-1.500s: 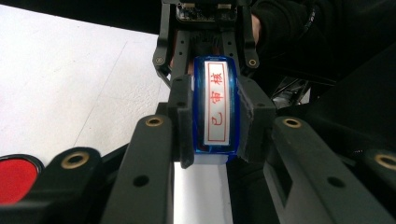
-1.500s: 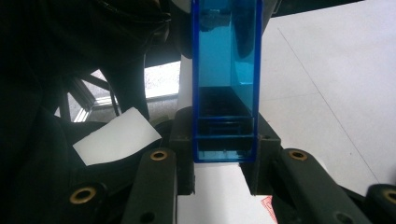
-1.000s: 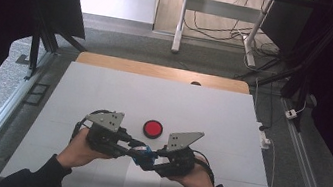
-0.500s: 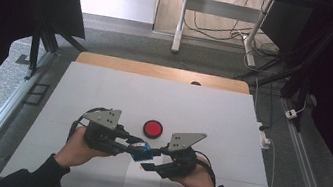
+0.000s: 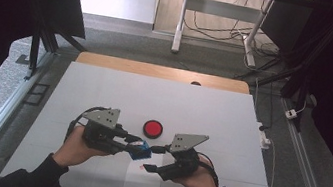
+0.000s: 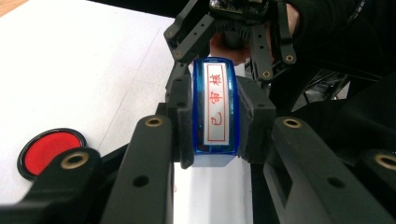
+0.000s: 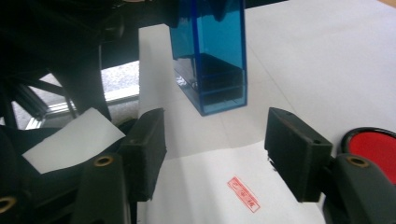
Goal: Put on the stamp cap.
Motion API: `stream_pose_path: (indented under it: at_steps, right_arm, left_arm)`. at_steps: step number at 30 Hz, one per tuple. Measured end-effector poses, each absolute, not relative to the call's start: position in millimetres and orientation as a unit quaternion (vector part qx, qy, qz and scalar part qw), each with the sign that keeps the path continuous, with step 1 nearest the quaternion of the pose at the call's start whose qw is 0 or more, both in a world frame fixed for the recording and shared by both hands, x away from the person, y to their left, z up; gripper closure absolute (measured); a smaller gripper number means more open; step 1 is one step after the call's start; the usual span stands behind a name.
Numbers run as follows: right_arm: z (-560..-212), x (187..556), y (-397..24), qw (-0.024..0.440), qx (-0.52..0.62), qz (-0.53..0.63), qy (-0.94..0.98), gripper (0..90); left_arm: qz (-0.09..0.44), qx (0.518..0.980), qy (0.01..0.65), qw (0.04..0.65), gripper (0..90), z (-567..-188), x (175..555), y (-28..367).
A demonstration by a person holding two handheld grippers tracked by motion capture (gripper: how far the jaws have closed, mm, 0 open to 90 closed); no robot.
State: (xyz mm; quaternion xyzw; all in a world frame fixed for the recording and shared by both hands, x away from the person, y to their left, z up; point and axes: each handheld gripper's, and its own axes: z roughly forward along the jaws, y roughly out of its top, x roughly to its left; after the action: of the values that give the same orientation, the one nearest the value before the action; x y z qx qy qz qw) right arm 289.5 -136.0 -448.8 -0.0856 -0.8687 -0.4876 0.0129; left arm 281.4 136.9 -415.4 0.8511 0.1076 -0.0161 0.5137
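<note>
Stamp (image 6: 215, 112), blue translucent plastic, is held above the table (image 5: 103, 93) near its front edge, between the two hands. Order below runs large to small.

Table: flat matte white surface, with a wooden strip along the far edge.

Paper sheet (image 7: 205, 186): plain white, lying flat under the grippers near the front of the table. It carries one small red rectangular imprint (image 7: 243, 193), sharp-edged with characters inside.

Left gripper (image 6: 212, 119): black fingers (image 6: 182, 116) clenched on the two broad sides of the stamp. The stamp's face, a white strip with red characters in a red border, looks back toward this gripper's camera.

Right gripper (image 7: 215, 154): fingers have just been opening and now stand apart with nothing between them; the stamp body (image 7: 212, 51) hangs just beyond them, clear of the pads (image 7: 296, 149).

Stamp body: rectangular box, glossy see-through walls, darker block inside.

Ink pad (image 5: 152, 128): round, red felt in a black rim, just beyond the grippers and apart from the sheet.

Step in hand, by judgement: one impression is on the paper and the right gripper has let go of the stamp, leaving it with the left alone. Next move probably calls for a steady left grip while setting the stamp down flat, either clear of the print or onto the ink pad.
</note>
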Motion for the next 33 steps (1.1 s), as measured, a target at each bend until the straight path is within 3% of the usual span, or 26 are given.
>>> stream_pose_path:
  at_steps: [33]
  right_arm:
    - [-444.5,276.6,-170.5,-0.049,-0.183,-0.463,-0.866,10.6]
  left_arm:
    - [0.012,0.859,0.149,0.490,70.2,-415.3,283.3,149.8]
